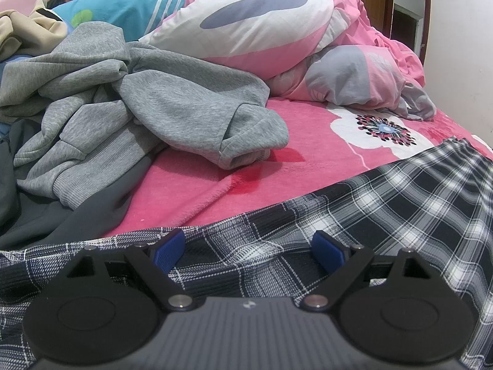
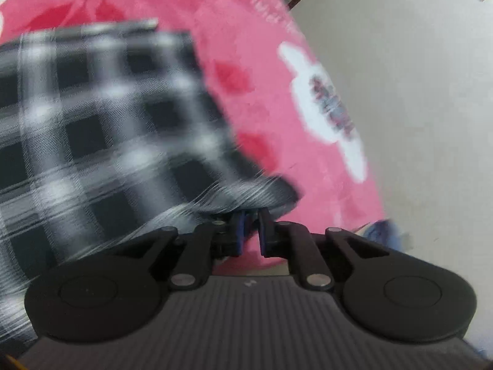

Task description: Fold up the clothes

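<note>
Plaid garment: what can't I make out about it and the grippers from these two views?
- Right wrist view: motion blur hides whether the right gripper pinches the plaid garment.
- Left wrist view: the left gripper body covers the plaid garment near edge.
- Garment type: cut off by both views' edges.

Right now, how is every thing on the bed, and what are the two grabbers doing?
Checked shirt: spread on the blanket, not folded.
Grey hoodie: crumpled in a heap.
Dark cloth: lying under the hoodie.
Quilt: bunched up at the back.
Blanket: lying flat.
Left gripper: open over the shirt.
Right gripper: nearly closed at the shirt's corner; a grip is too blurred to tell.
</note>
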Demonstrator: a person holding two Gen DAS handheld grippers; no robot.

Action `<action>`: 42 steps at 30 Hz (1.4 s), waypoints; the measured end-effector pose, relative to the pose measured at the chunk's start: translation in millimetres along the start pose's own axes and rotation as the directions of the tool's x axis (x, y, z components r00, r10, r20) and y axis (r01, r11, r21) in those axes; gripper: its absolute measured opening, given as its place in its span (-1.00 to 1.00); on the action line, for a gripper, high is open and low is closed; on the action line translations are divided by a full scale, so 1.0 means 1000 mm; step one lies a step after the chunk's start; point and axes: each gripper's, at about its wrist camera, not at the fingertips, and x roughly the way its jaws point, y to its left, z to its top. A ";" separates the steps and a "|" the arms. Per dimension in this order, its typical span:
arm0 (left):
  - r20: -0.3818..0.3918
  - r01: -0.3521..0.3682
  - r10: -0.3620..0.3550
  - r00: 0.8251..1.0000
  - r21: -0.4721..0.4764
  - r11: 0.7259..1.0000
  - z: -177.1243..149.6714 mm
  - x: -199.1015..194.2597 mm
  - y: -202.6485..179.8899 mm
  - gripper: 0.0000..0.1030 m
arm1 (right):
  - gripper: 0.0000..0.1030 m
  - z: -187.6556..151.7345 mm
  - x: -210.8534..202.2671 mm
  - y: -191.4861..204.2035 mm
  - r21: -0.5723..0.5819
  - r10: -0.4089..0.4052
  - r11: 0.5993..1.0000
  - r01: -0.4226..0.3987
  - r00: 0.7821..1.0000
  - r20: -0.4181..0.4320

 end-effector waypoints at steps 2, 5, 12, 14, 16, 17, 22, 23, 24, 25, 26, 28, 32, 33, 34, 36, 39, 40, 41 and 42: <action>0.000 0.000 0.000 1.000 0.000 1.000 0.000 0.000 0.000 0.76 | -0.79 0.005 -0.011 -0.009 0.012 -0.046 0.999 0.045 0.997 0.060; -0.001 -0.001 0.001 1.000 0.001 1.000 0.000 0.000 0.000 0.76 | -0.79 0.015 -0.031 -0.019 0.094 0.036 0.994 -0.053 0.985 0.172; -0.002 -0.001 0.001 1.000 0.003 1.000 0.000 -0.001 0.000 0.76 | -0.81 0.045 -0.002 -0.005 0.254 0.396 0.860 -0.442 0.893 0.215; -0.002 0.000 0.000 1.000 0.003 1.000 0.000 0.000 0.000 0.76 | -0.80 0.051 0.012 -0.006 0.354 0.454 0.785 -0.508 0.861 0.231; -0.003 0.002 -0.002 1.000 0.002 1.000 0.000 0.000 0.000 0.77 | -0.79 0.058 0.027 -0.011 0.469 0.511 0.674 -0.571 0.819 0.261; -0.003 0.002 -0.002 1.000 0.002 1.000 0.000 0.000 0.000 0.77 | -0.78 0.062 0.034 -0.012 0.523 0.530 0.618 -0.587 0.803 0.274; -0.004 0.007 -0.007 1.000 0.001 1.000 0.000 0.000 0.000 0.79 | -0.76 0.075 0.056 -0.010 0.664 0.570 0.453 -0.595 0.766 0.297; -0.004 0.008 -0.008 1.000 0.000 1.000 0.000 0.000 0.000 0.79 | -0.73 0.078 0.058 -0.009 0.672 0.570 0.450 -0.588 0.768 0.291; -0.004 0.008 -0.008 1.000 0.000 1.000 0.000 0.000 0.000 0.79 | -0.71 0.081 0.060 -0.007 0.678 0.570 0.456 -0.577 0.774 0.276; -0.003 0.009 -0.009 1.000 -0.001 1.000 0.000 0.000 0.000 0.79 | -0.71 0.084 0.062 -0.005 0.681 0.571 0.464 -0.566 0.779 0.258; -0.003 0.010 -0.010 1.000 -0.001 1.000 0.000 0.000 0.000 0.79 | -0.71 0.087 0.066 -0.003 0.683 0.572 0.475 -0.555 0.784 0.239; -0.003 0.011 -0.011 1.000 -0.002 1.000 0.001 0.000 0.001 0.79 | -0.71 0.091 0.069 -0.001 0.695 0.577 0.476 -0.539 0.788 0.216; -0.003 0.013 -0.013 1.000 -0.002 1.000 0.001 0.000 0.001 0.80 | -0.51 0.096 0.069 -0.006 0.721 0.596 0.446 -0.531 0.777 0.203; -0.003 0.014 -0.014 1.000 -0.001 1.000 0.001 0.000 0.001 0.79 | -0.51 0.099 0.069 -0.004 0.715 0.594 0.463 -0.524 0.782 0.188; -0.002 0.014 -0.014 1.000 -0.001 1.000 0.001 0.001 0.001 0.79 | -0.51 0.101 0.068 -0.002 0.704 0.589 0.487 -0.517 0.789 0.173; -0.002 0.015 -0.015 1.000 -0.002 1.000 0.001 0.001 0.002 0.79 | -0.51 0.106 0.066 0.004 0.677 0.577 0.535 -0.506 0.804 0.145; -0.001 0.016 -0.016 1.000 -0.004 1.000 0.001 0.000 0.002 0.79 | -0.56 0.109 0.061 0.011 0.628 0.551 0.599 -0.496 0.825 0.125; -0.001 0.017 -0.017 1.000 -0.005 1.000 0.001 0.000 0.002 0.79 | -0.59 0.108 0.060 0.012 0.616 0.542 0.614 -0.493 0.831 0.125; -0.001 0.018 -0.018 1.000 -0.006 1.000 0.001 0.000 0.002 0.80 | -0.68 0.107 0.058 0.013 0.605 0.533 0.627 -0.490 0.837 0.126; 0.000 0.019 -0.019 1.000 -0.007 1.000 0.000 0.000 0.003 0.80 | -0.84 0.106 0.057 0.014 0.594 0.523 0.640 -0.486 0.843 0.127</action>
